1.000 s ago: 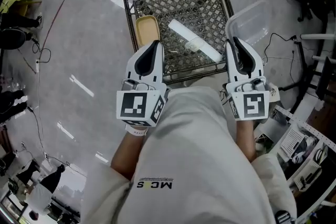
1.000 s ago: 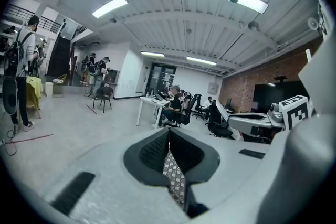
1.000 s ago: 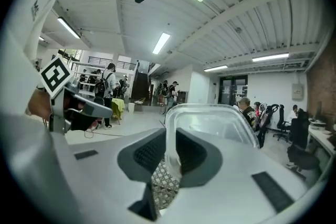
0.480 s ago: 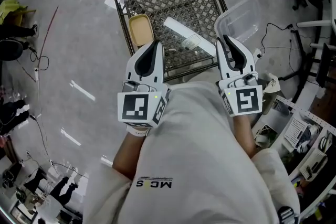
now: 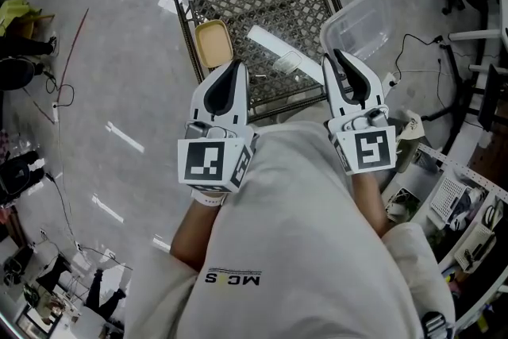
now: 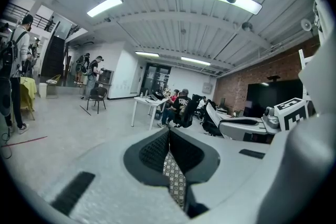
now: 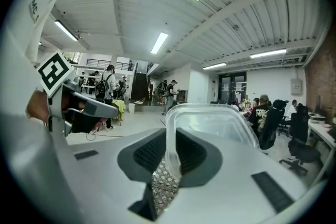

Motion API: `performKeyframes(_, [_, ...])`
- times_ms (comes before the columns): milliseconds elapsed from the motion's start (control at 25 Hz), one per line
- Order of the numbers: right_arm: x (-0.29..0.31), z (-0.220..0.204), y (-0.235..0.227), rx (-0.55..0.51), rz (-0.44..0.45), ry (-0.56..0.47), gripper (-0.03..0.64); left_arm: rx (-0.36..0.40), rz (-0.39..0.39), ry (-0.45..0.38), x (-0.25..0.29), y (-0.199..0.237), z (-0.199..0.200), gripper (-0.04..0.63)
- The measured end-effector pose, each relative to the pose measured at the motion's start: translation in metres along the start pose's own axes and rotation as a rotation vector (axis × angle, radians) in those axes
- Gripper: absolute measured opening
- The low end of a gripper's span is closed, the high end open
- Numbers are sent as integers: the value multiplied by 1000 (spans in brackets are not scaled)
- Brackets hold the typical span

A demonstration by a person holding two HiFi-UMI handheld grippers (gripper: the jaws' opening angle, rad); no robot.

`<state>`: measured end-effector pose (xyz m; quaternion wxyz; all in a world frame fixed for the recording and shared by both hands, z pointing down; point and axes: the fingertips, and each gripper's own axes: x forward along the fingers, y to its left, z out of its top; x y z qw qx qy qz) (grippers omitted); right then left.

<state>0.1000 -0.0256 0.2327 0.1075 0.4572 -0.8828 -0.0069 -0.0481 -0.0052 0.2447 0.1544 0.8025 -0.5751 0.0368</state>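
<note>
The right gripper (image 5: 339, 58) has drifted a little toward the black wire-mesh basket (image 5: 274, 0) over the last second, carrying the clear rectangular plastic container (image 5: 357, 21) with it. The container's near corner now overlaps the basket's right rim in the head view, where before it hung clear of it. The grip itself has not changed: in the right gripper view the jaws are closed on the container's thin wall (image 7: 169, 128), and the tub stands up beyond them, empty as far as can be seen.

The left gripper (image 5: 235, 66) has not moved. It hovers over the basket's near left corner with its jaws pressed together and nothing between them (image 6: 168, 132).

Inside the basket, a tan shallow rectangular tray (image 5: 213, 44) lies against the left wall. A white roll in clear wrap (image 5: 279, 55) lies slantwise across the middle, between the two grippers. Neither has shifted.

So the only thing in motion is the held container — it is in the air at the basket's right edge, not resting on the mesh or on the grey floor (image 5: 119, 52) around the basket.
</note>
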Motion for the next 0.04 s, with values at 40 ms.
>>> performKeyframes(40, [-1, -1, 0, -6, 1, 4, 71, -1, -1, 1, 0, 0, 0, 26])
